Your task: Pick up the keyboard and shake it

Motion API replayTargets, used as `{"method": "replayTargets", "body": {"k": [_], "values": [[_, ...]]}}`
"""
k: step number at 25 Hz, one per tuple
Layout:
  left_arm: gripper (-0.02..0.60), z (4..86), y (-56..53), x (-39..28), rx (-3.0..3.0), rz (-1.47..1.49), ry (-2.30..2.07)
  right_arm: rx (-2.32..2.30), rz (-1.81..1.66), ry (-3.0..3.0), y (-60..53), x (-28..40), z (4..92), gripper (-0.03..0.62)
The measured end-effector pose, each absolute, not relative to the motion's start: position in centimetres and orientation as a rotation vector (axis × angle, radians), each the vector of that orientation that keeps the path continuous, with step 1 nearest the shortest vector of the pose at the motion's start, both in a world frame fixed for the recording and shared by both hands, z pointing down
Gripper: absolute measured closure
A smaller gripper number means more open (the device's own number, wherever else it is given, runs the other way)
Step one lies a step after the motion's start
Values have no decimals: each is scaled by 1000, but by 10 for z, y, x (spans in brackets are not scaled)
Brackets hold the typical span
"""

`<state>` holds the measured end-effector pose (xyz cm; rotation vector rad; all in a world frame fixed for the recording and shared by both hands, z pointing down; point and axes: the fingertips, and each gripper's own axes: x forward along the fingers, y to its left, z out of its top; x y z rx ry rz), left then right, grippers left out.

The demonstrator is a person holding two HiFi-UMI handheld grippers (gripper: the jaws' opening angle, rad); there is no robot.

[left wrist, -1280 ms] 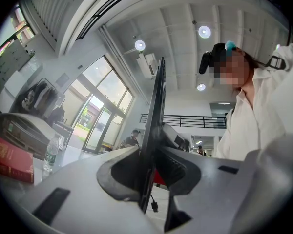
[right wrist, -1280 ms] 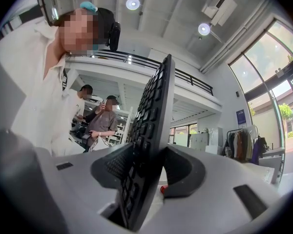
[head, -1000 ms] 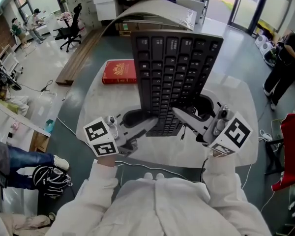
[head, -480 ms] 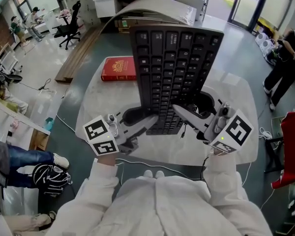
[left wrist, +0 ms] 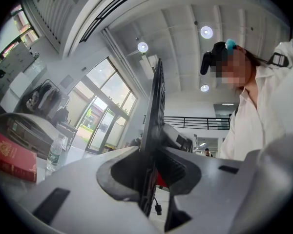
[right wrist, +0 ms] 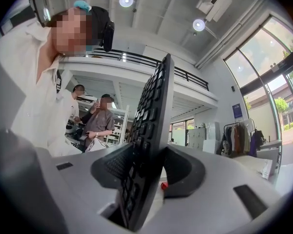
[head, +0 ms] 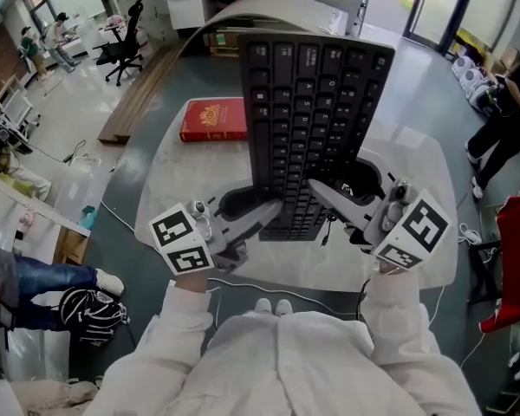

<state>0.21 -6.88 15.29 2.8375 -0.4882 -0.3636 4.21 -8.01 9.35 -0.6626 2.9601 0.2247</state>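
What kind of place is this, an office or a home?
Probably an open-plan office or lab: a swivel chair, tall glass doors and a railed upper gallery show it.

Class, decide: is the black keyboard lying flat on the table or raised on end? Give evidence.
Raised on end: the keyboard stands near upright above the table, its lower end clamped by left tongs and right tongs.

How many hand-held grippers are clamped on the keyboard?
2. The left hand-held gripper clamps the keyboard at its near end from the left; the right hand-held gripper clamps it from the right. Neither is hidden.
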Motion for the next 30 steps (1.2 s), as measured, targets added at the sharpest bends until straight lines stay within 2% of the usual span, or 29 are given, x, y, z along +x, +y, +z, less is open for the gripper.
{"method": "replayTargets", "body": {"k": [30], "values": [[485, 216, -79, 0, 2614, -261, -558, -741, -376, 3030, -111, 42, 166, 391]]}}
